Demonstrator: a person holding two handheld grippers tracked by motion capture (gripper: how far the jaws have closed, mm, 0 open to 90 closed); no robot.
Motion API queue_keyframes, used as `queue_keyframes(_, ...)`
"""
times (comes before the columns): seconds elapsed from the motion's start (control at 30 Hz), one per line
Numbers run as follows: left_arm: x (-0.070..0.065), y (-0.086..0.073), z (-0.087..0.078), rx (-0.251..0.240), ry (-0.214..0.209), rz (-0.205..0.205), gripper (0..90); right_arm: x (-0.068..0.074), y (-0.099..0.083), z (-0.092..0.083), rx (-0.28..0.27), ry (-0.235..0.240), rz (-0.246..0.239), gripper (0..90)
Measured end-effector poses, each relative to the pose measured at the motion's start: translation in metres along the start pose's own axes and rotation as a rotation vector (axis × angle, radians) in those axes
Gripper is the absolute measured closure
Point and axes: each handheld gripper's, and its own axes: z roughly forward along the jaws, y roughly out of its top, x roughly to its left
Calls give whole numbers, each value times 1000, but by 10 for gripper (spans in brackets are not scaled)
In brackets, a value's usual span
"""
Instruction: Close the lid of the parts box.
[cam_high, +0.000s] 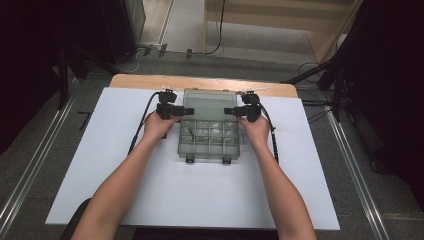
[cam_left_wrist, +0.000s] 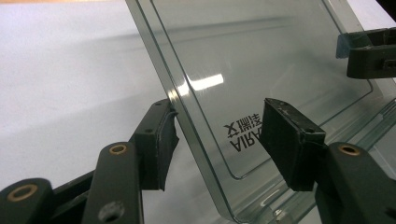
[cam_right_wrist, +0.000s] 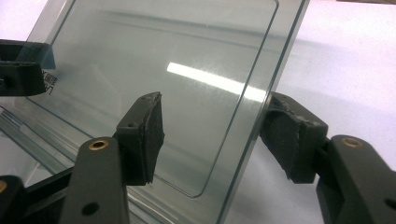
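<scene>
A clear plastic compartment box (cam_high: 179, 145) lies on the white board with small parts in its cells. Its lid (cam_high: 207, 102) is raised at the far side. My left gripper (cam_high: 172, 110) is at the lid's left edge and my right gripper (cam_high: 243, 111) at its right edge. In the left gripper view the left gripper (cam_left_wrist: 219, 126) straddles the lid (cam_left_wrist: 261, 70); the outer pad (cam_left_wrist: 163, 135) is against the edge and the inner pad stands off the face. In the right gripper view the right gripper (cam_right_wrist: 215, 121) straddles the lid (cam_right_wrist: 177, 56) likewise, its left pad (cam_right_wrist: 144, 135) apart.
The white board (cam_high: 200, 195) covers a wooden table (cam_high: 150, 80). Two black latches (cam_high: 190, 159) hang at the box's near edge. Black cables (cam_high: 142, 125) trail from both grippers along the box's sides. Dark stands and floor rails flank the table.
</scene>
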Motion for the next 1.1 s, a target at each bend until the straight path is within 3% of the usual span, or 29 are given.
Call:
queue_keyframes(0.13,0,1,-3,-16,-10,-4,458,1,1,-3,-7,-5,-11,431)
queue_keyframes(0.23,-1,2,-5,-27,-1,24,482,1,3,-5,-18,9,-10,434)
queue_keyframes(1.1,-4,8,-28,-67,-56,29,506,8,15,-31,-38,47,-37,475)
